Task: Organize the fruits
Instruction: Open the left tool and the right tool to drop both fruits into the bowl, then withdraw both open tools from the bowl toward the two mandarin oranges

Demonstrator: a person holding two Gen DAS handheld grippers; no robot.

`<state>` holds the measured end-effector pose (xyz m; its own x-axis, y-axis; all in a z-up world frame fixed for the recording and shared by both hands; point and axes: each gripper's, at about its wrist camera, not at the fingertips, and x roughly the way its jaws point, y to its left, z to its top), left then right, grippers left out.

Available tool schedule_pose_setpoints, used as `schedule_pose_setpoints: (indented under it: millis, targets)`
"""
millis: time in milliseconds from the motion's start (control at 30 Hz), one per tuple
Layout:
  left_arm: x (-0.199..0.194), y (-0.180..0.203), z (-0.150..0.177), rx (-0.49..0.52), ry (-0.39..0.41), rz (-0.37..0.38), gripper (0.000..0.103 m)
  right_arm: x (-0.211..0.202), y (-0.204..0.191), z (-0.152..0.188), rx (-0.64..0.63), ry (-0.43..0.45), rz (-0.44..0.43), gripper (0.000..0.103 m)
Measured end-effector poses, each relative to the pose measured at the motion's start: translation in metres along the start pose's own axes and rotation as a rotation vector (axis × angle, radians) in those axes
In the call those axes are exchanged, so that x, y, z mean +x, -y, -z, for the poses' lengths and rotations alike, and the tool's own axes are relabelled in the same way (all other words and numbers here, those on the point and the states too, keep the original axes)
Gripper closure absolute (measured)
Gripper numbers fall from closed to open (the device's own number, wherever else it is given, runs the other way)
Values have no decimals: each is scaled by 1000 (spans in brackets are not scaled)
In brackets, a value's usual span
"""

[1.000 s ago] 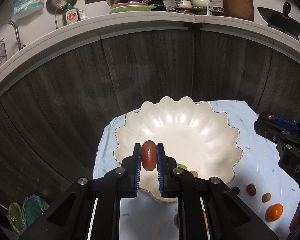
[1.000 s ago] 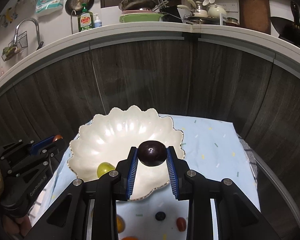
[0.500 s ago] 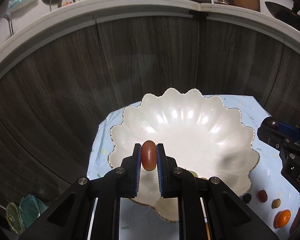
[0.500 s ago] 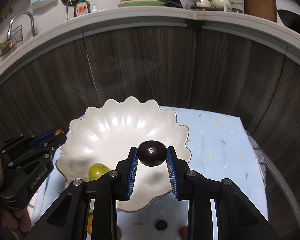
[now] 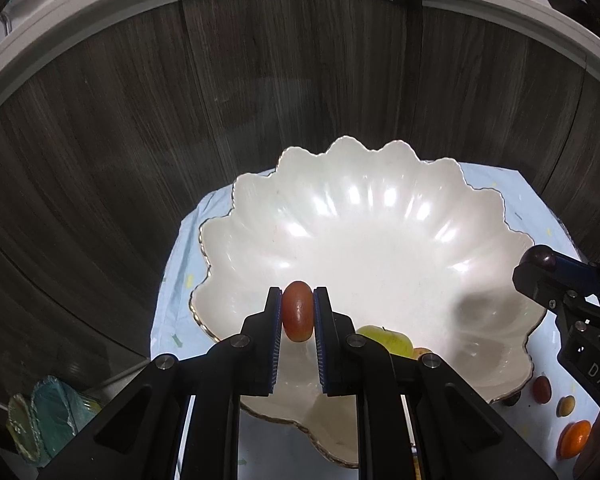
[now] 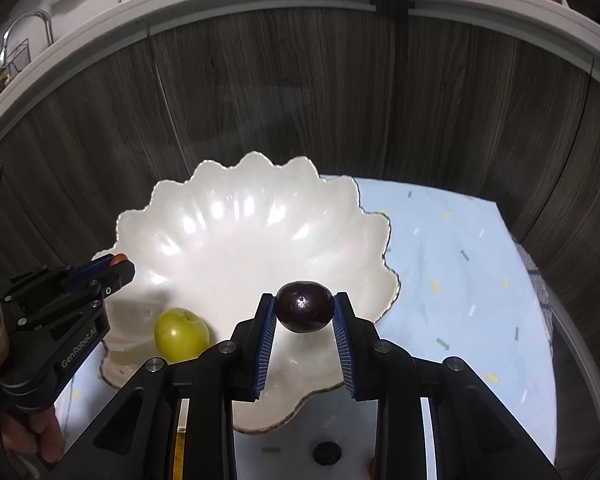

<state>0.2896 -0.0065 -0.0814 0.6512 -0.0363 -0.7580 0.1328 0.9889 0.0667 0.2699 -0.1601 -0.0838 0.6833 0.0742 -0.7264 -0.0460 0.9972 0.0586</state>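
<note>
Both grippers lower over bowl (image 6: 236,240); left gripper (image 6: 118,266) reads "GenRobot.AI"

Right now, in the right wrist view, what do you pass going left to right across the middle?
Left gripper holding a small red fruit → green fruit in the white scalloped bowl → dark plum in the right gripper → light blue cloth.
</note>
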Motion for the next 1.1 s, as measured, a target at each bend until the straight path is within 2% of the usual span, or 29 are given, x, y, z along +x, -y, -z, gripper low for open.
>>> schedule_pose_setpoints:
  millis: [100, 167, 200, 233, 267, 300, 367, 433, 467, 633, 933, 1100]
  targets:
    - [2, 1, 1, 6, -11, 0, 86, 3, 1, 1, 4, -18, 3, 72]
    - [3, 1, 1, 7, -17, -3, 76, 5, 1, 0, 2, -27, 10, 71]
    - [3, 1, 1, 8, -15, -9, 65, 6, 1, 0, 1, -29, 13, 66]
    - [1, 1, 2, 10, -9, -20, 61, 5, 2, -1, 1, -27, 19, 61]
    - [0, 1, 1, 14, -2, -28, 60, 4, 2, -1, 2, -20, 24, 51]
    - [-1, 1, 1, 16, 0, -31, 59, 3, 2, -1, 1, -14, 26, 46]
    - [-2, 0, 0, 15, 1, -34, 57, 1, 1, -2, -2, -9, 30, 45]
    - [-4, 0, -1, 12, 4, -39, 46, -1, 2, -4, 5, -6, 30, 41]
    - [-6, -1, -1, 11, 8, -43, 42, -3, 2, -4, 6, -1, 32, 37]
    - [-17, -2, -4, 12, 34, -67, 24, -13, 2, -6, 11, 23, 33, 27]
    - [-37, -3, -6, 0, 56, -71, 13, -33, 3, -8, 20, 56, 39, 25]
    - [-49, -5, -4, -9, 69, -70, 11, -42, 4, -7, 25, 69, 43, 25]
